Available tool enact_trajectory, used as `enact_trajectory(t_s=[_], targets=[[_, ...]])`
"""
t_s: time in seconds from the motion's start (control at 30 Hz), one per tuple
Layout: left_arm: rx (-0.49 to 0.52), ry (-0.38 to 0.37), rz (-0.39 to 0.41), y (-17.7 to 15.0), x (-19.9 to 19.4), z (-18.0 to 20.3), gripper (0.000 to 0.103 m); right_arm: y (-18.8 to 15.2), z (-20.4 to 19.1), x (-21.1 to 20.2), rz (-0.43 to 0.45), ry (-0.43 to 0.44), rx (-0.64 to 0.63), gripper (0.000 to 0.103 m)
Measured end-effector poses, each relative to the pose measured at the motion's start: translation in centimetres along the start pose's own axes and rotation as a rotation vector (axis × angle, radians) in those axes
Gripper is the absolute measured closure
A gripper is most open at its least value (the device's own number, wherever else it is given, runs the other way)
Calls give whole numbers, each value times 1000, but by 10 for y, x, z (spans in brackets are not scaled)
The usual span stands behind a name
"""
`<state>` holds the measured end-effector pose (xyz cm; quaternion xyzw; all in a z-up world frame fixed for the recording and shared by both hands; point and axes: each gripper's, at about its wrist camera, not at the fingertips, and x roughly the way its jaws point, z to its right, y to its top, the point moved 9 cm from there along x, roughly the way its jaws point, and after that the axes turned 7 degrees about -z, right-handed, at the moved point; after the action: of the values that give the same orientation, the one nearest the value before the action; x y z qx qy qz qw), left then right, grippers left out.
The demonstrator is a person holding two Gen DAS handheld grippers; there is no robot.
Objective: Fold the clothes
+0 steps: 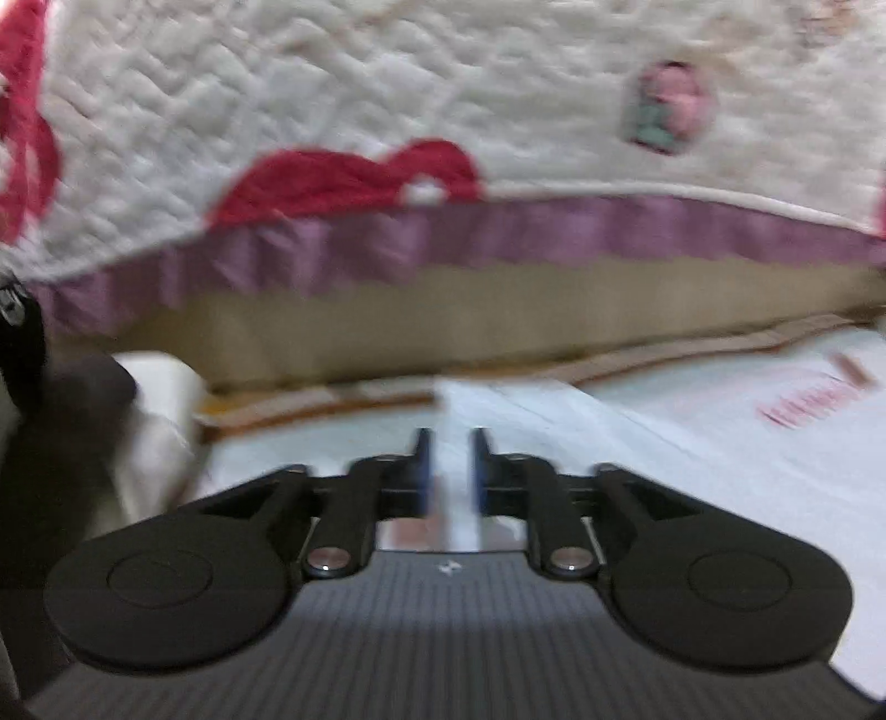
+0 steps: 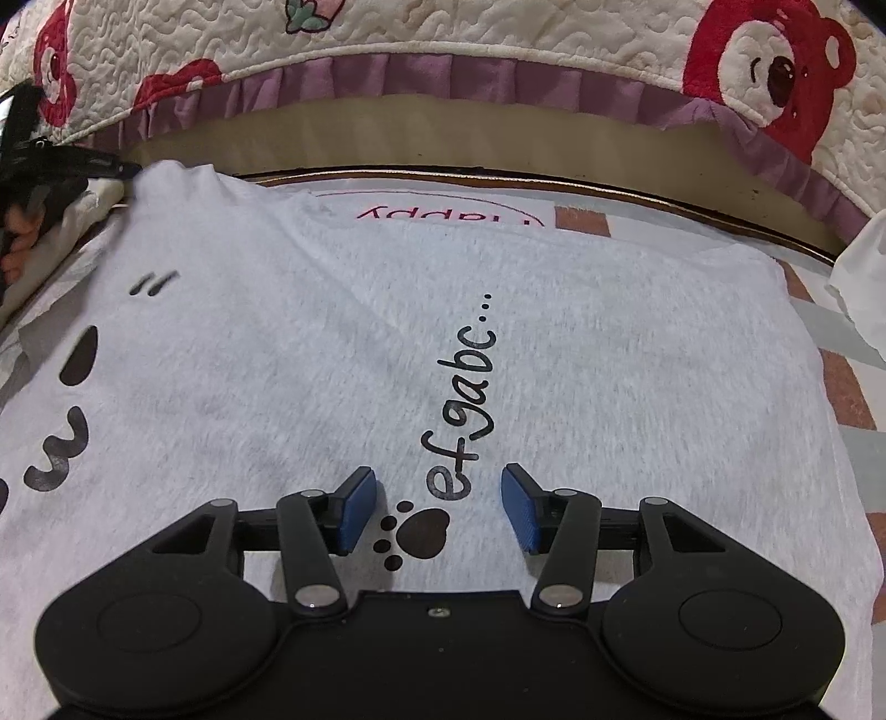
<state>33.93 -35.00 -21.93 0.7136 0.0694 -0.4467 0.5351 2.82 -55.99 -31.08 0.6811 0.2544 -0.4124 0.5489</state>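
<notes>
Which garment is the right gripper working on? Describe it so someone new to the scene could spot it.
Start at the quilted bear-print cover with its purple frill along the back. Spread flat just below it is the grey T-shirt, under the open right gripper. Its black "efgabc..." lettering and paw print distinguish it from the white garment underneath.

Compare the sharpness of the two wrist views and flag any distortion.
Left wrist view: motion-blurred throughout, the quilt and left gripper smeared. Right wrist view: sharp, print on the grey T-shirt readable past the open right gripper. Fisheye bends the quilt's purple frill in both.
</notes>
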Motion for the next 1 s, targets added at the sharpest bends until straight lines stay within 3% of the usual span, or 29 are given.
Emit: enact_trajectory(t_s=[0.07,0.17,0.27,0.33,0.47,0.57,0.63,0.8,0.93,0.97,1.0], targets=[[3,-56,-55,-22,-10,3,50,-1,0,-1,3,1,2,48],[3,-108,-148,-58,-24,1,50,1,-8,-2,0,16,-4,45],[-10,-76,-220,-94,-41,-16,50,5,-24,-5,-10,46,-17,44],[-46,-36,-226,-109,-56,-32,49,8,-35,-7,-17,67,-26,44],[-200,-51,-223,-131,-85,-63,45,14,-57,-11,-31,107,-44,44],[-271,-147,-249,-154,-95,-55,44,18,-76,-15,-40,153,-58,44],[-274,-215,-285,-168,-97,-41,44,19,-108,-19,-51,255,-74,45],[-270,-284,-369,-185,-90,-18,36,7,-160,-16,-110,330,-159,44],[-283,-318,-378,-185,-91,-18,39,-6,-170,-12,-141,347,-158,44],[-280,-314,-373,-184,-91,-20,43,-7,-172,-12,-149,366,-147,44],[-267,-293,-367,-185,-91,-21,58,-9,-174,-12,-157,386,-136,44]])
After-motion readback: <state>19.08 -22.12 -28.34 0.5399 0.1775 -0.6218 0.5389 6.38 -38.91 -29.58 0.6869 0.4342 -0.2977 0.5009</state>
